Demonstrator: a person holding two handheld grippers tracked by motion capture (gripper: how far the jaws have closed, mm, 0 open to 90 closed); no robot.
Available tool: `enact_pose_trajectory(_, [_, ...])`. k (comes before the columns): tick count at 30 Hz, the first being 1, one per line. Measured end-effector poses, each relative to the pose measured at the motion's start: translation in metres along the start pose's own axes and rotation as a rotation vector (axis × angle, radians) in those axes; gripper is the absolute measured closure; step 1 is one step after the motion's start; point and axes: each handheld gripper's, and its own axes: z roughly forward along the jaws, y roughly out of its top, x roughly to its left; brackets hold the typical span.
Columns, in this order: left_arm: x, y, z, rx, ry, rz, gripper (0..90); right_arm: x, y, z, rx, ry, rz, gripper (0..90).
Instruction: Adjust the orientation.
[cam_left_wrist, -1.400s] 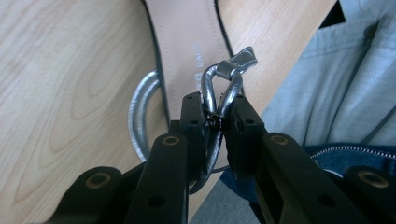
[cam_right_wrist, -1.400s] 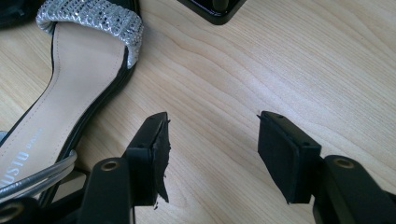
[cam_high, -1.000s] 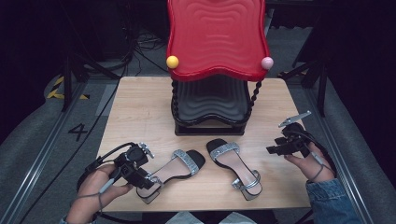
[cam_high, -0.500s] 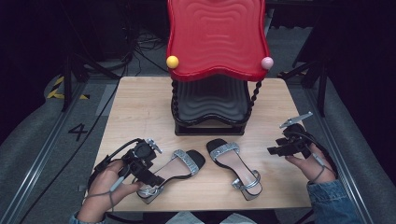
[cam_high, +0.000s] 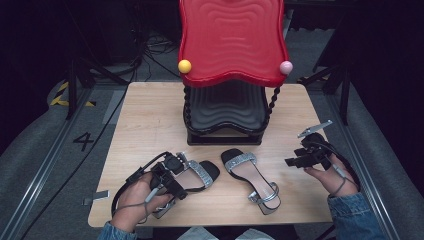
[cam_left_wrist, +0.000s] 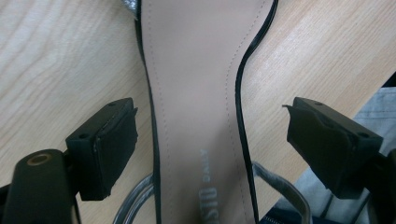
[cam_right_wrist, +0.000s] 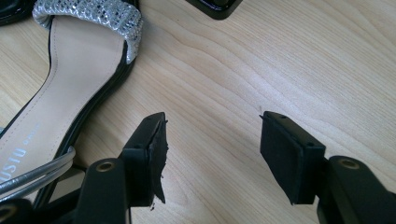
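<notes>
Here, two sandals (cam_high: 252, 180), two grippers, left gripper (cam_high: 172, 175) straddling one sandal (cam_left_wrist: 196, 116).

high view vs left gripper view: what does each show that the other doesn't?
High view alone: the red rack, the right sandal, the right gripper open over bare table, and both hands. Left gripper view alone: the printed lettering on the insole, close up between the pads. Both: the left sandal, the open left gripper straddling it, and the wooden tabletop.
</notes>
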Motion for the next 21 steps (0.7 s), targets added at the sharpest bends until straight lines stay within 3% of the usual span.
enact_pose_trajectory(5, [0.001,0.005,0.012,0.037,0.028,-0.004,17.5,0.0,0.0,0.0,0.002,0.001,0.003,41.6])
enact_pose_trajectory(7, [0.002,0.007,0.017,0.066,0.02,0.0,18.3,0.0,-0.001,0.001,0.001,0.001,0.002,41.5])
enact_pose_trajectory(10, [0.003,0.009,0.025,0.098,0.051,-0.011,18.9,-0.001,-0.001,0.001,0.0,0.001,0.004,41.4])
enact_pose_trajectory(14, [0.004,0.011,0.033,0.13,0.039,-0.024,22.0,0.0,-0.002,0.001,0.002,0.002,0.004,41.2])
enact_pose_trajectory(18, [0.006,0.011,0.033,0.13,0.019,-0.029,25.4,-0.001,-0.002,0.001,0.002,0.005,0.004,41.1])
enact_pose_trajectory(21, [0.005,0.011,0.033,0.134,0.041,-0.01,25.5,-0.001,-0.002,0.001,0.001,0.006,0.005,41.0])
